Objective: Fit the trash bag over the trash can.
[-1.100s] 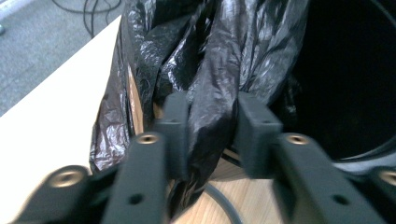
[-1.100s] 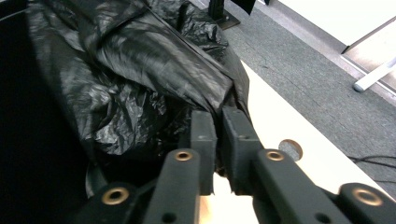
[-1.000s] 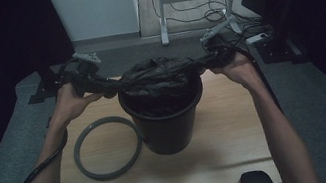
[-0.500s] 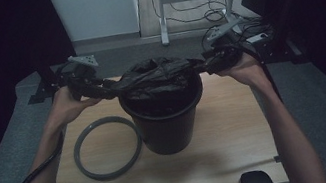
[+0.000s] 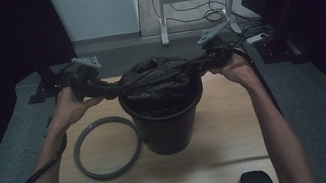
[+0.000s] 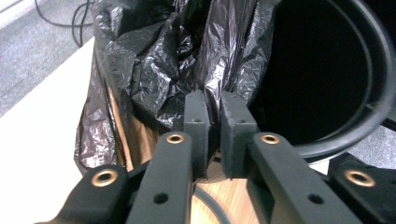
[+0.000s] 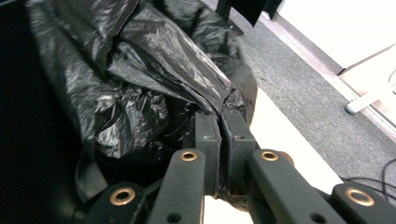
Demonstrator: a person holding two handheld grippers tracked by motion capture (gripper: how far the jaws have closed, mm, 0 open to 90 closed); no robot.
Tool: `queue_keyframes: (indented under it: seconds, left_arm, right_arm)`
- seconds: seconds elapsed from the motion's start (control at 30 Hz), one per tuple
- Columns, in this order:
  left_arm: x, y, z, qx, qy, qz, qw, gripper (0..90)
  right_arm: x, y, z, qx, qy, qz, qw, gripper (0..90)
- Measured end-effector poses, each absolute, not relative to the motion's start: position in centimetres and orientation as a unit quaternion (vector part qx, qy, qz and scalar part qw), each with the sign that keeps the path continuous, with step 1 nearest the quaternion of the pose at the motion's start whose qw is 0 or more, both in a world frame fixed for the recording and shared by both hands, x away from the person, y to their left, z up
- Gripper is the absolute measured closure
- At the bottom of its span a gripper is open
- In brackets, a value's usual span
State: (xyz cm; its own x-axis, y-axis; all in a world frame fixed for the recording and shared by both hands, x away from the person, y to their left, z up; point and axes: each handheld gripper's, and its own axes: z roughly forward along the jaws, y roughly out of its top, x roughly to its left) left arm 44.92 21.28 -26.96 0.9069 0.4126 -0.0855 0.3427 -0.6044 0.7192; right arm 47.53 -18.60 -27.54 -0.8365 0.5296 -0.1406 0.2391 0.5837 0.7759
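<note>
A black bin (image 5: 167, 126) stands in the middle of the wooden table (image 5: 228, 125). A crumpled black trash bag (image 5: 155, 75) bulges out of its mouth and is drawn out to both sides. My left gripper (image 5: 102, 89) holds the bag's left end. Its pads (image 6: 196, 112) pinch a fold of the bag (image 6: 154, 70) beside the bin's rim (image 6: 373, 107), and the jaws have just been closing on it. My right gripper (image 5: 200, 67) holds the right end. Its pads (image 7: 208, 128) clamp the bag (image 7: 140, 70), and its jaws have also just been closing on the plastic.
A grey ring (image 5: 84, 161) lies flat on the table left of the bin. Beyond the table's far edge are grey carpet and a white desk frame (image 5: 163, 15) with cables. Dark curtains flank both sides.
The right hand drifted slightly outward and came back in toward the bin. The left hand barely moved. The bag stays stretched between both grippers.
</note>
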Motion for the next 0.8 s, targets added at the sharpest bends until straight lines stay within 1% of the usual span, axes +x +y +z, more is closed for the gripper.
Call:
queue_keyframes:
  seconds: [0.17,0.5,0.7,0.8]
  left_arm:
    - [43.4,21.4,-26.7,0.89,0.189,0.04,0.413,85.0]
    - [41.2,22.0,-28.8,0.89,0.159,0.017,0.427,86.1]
    - [40.7,22.5,-29.9,0.889,0.147,0.01,0.434,86.6]
    - [40.5,22.6,-30.2,0.889,0.137,0.009,0.438,87.1]
  right_arm:
    - [44.8,-19.2,-27.2,0.221,0.875,0.393,0.174,86.1]
    - [40.3,-20.1,-28.8,0.228,0.874,0.406,0.141,86.3]
    - [38.6,-20.2,-29.7,0.228,0.871,0.416,0.127,86.4]
    - [38.2,-20.5,-30.4,0.232,0.87,0.42,0.113,86.7]
